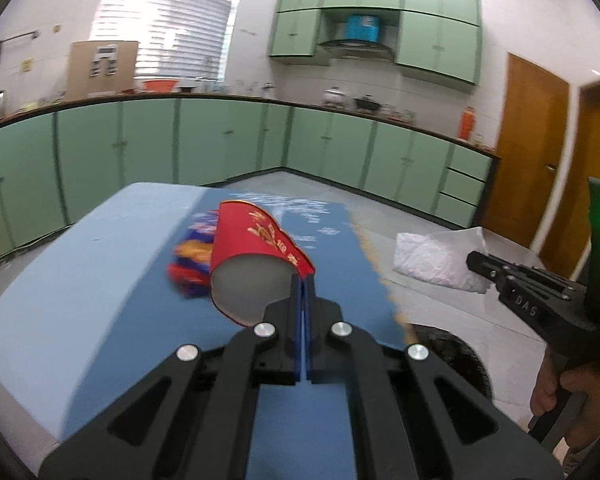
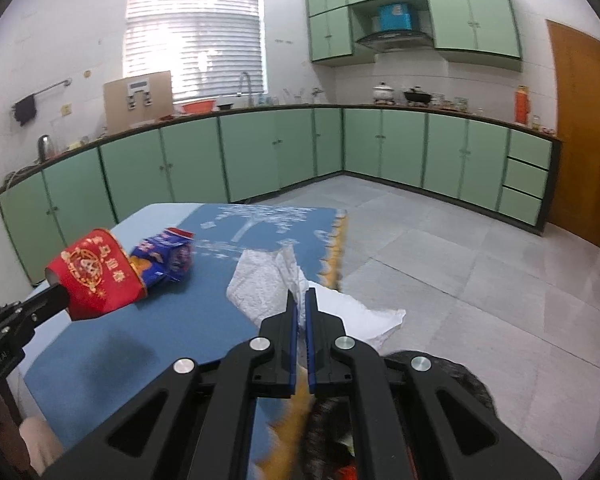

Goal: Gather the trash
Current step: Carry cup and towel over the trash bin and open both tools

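My left gripper [image 1: 303, 280] is shut on the rim of a red paper cup [image 1: 256, 248] and holds it above the blue table [image 1: 100, 280]; the cup also shows in the right wrist view [image 2: 96, 276]. A crumpled blue snack wrapper [image 1: 192, 264] lies on the table behind the cup, and it shows in the right wrist view [image 2: 164, 256] too. My right gripper [image 2: 300, 300] is shut on a white paper towel [image 2: 264, 280] and holds it near the table's right edge. From the left wrist view the right gripper [image 1: 480, 264] holds the towel [image 1: 436, 256] out past that edge.
A dark round bin [image 2: 440, 376] sits on the floor below the right gripper, also seen in the left wrist view [image 1: 452, 356]. Green cabinets [image 2: 260, 152] line the far walls. A wooden door [image 2: 580, 132] stands at right. The tiled floor [image 2: 480, 264] is open.
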A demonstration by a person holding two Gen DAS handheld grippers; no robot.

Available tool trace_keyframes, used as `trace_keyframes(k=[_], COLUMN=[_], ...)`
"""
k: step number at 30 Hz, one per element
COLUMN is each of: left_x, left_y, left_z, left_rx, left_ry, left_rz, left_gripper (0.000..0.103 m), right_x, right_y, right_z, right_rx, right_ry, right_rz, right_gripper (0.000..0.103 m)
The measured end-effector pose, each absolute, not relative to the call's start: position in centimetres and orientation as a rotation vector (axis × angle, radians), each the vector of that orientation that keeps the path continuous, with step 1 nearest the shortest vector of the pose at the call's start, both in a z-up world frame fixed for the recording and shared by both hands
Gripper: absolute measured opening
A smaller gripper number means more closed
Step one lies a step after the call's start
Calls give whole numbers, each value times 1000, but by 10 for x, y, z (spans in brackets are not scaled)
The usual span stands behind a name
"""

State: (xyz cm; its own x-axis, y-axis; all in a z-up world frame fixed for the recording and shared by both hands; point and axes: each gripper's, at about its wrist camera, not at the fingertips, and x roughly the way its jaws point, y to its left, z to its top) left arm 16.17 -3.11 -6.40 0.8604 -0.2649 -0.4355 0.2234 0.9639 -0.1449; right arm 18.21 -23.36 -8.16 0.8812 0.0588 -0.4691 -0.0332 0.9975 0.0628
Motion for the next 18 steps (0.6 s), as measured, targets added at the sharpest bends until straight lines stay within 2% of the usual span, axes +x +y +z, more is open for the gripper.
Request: trace_keyframes(k=[7,18], left_x=[158,180], left_y=[-117,-228], left_z=[-74,-128], left_rx=[-75,15], left_ry=[502,640], left_rz=[-432,-584], left_gripper=[0,0], right_x=[141,131], right_y=[-304,-374], right_z=[-98,-155], right_rx=[66,130], right_ry=[540,657], right_rz=[-90,-185], right_gripper=[4,5])
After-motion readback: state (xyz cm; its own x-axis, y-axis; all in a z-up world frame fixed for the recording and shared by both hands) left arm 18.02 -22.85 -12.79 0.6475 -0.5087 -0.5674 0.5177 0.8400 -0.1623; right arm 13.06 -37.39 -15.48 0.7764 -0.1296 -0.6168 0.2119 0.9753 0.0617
